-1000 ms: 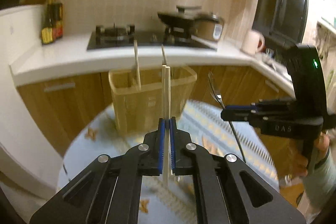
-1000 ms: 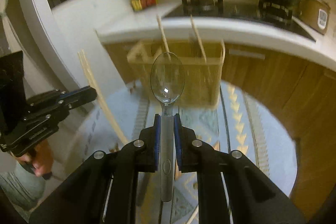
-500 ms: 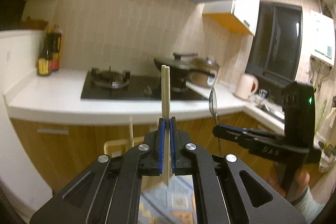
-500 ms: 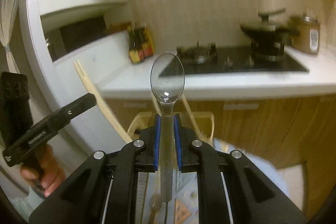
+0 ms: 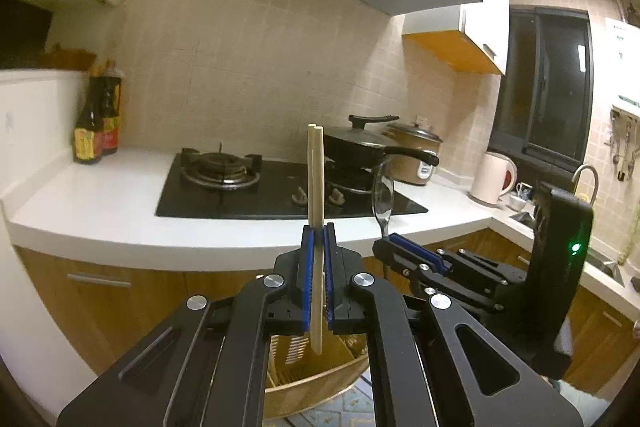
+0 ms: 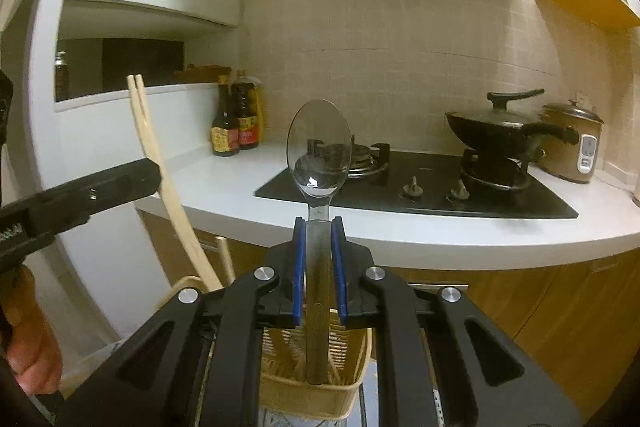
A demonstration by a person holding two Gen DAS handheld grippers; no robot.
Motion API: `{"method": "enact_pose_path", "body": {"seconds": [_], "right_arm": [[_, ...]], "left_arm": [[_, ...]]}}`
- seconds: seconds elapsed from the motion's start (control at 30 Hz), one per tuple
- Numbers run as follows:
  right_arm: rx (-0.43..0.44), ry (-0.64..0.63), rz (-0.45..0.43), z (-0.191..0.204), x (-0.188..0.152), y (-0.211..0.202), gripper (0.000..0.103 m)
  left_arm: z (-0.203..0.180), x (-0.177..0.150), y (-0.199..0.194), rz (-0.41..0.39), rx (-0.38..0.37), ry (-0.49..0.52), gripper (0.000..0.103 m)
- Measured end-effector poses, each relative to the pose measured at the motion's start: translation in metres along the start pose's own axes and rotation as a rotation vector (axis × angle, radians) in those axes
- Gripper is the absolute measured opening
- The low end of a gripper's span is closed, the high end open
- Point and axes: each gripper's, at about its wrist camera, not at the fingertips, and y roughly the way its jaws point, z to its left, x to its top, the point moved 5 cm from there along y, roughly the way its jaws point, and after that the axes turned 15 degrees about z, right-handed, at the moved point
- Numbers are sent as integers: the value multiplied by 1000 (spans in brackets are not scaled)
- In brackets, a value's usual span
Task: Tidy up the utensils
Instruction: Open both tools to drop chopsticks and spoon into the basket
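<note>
Upright, the chopsticks (image 5: 315, 187) sit clamped in the left tool (image 5: 317, 259); the right tool (image 6: 319, 259) grips a spoon (image 6: 319, 151) above the basket (image 6: 320, 393).

A white countertop (image 6: 420, 231) carries a black gas hob (image 6: 420, 187), two sauce bottles (image 6: 234, 125), a rice cooker (image 6: 576, 147) and a kettle (image 5: 490, 179).

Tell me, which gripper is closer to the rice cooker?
Right. The right gripper is on the side of the rice cooker; the left gripper is farther left, toward the bottles.
</note>
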Motion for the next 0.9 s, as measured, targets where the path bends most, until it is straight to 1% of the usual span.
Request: {"method": "enact_pose_path", "body": {"seconds": [0.07,0.13,0.33,0.43,0.47,0.5,0.57,0.63,0.77,0.87,0.9], "right_arm": [[-9,16,-4,-5,-4,8,10],[3,36,1,-11,-8,17,10],[-4,63,8,-20,-19,28,11],[27,84,28,-21,-23,28,11],[43,92,39,-22,-24,27,15],[48,95,44,-22,-25,26,21],[55,102,49,-22,-27,20,58],[53,113,20,-22,-30,6,59],[54,137,17,-23,-37,-18,59],[48,146,50,-23,-44,-34,59],[44,148,83,-23,-49,-39,59]], "left_arm": [[6,-4,9,3,-16,-13,3],[11,-8,17,10,-14,-18,3],[17,-19,31,41,-12,-16,3],[17,-24,34,63,-26,-13,3],[17,-26,34,71,-35,-15,4],[18,-27,32,71,-43,-18,4],[19,-28,29,73,-47,-21,6],[21,-29,24,74,-48,-30,8],[24,-32,10,79,-75,-58,10],[22,-36,-5,85,-101,-67,14],[21,-38,-8,88,-106,-67,19]]}}
